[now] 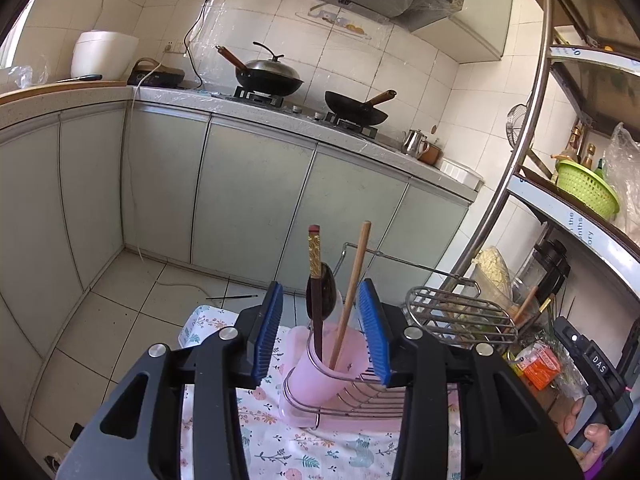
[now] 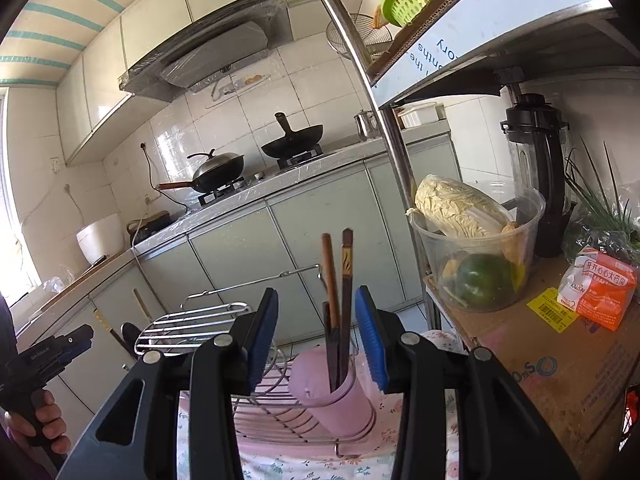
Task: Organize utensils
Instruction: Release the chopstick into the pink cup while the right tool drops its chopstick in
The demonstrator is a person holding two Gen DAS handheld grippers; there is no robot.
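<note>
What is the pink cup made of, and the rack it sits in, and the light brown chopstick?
The pink cup looks like plastic: cloudy and a little see-through, with a soft shine. The rack looks like metal wire, silvery and glossy, with bright glints on its thin bars. The light brown chopstick looks like wood or bamboo: dull, plain tan, no shine. I cannot tell which of the two.

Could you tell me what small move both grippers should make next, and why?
Probably draw both back from the rack. The left gripper and right gripper are open and hold nothing, while the chopsticks and spoon already stand in the pink cups, so nothing here needs gripping.
</note>
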